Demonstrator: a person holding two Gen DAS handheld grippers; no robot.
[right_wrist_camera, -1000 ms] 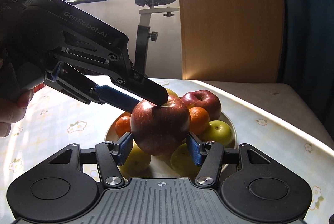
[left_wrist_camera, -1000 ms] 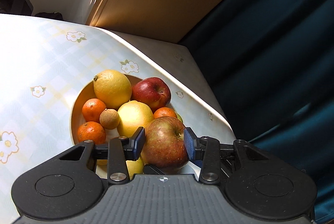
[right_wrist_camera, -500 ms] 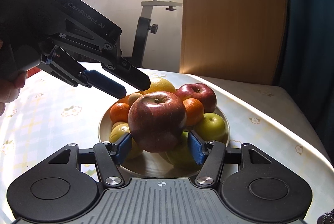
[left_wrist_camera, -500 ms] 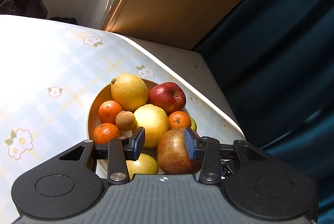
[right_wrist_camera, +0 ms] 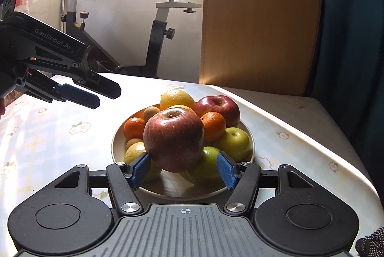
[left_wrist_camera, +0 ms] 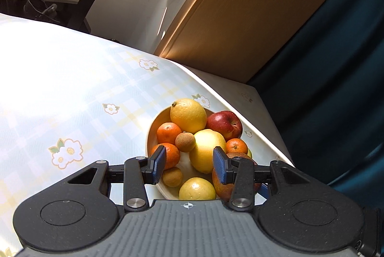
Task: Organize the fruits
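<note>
A cream bowl (right_wrist_camera: 250, 137) on the flowered tablecloth holds a heap of fruit. A large red apple (right_wrist_camera: 174, 139) rests on top of the heap. My right gripper (right_wrist_camera: 183, 169) is open and still widening; its blue pads flank the apple's lower sides, the right one clearly apart from it. My left gripper (right_wrist_camera: 105, 96) hovers to the left of the bowl, open and widening, with nothing between its fingers. In the left wrist view that gripper (left_wrist_camera: 189, 167) looks over the bowl (left_wrist_camera: 150, 134), and the big apple (left_wrist_camera: 220, 192) sits behind its right finger.
The bowl also holds a yellow citrus (left_wrist_camera: 188, 115), a second red apple (left_wrist_camera: 224, 124), mandarins (left_wrist_camera: 168, 133), a brown kiwi-like fruit (left_wrist_camera: 184, 142) and green apples (right_wrist_camera: 232, 140). An exercise bike (right_wrist_camera: 168, 17), wooden board (right_wrist_camera: 259, 17) and dark curtain (right_wrist_camera: 348, 41) stand behind.
The left gripper came off the big apple and swung away to the left. The right gripper's jaws widened, leaving the apple resting on the fruit heap in the bowl.
</note>
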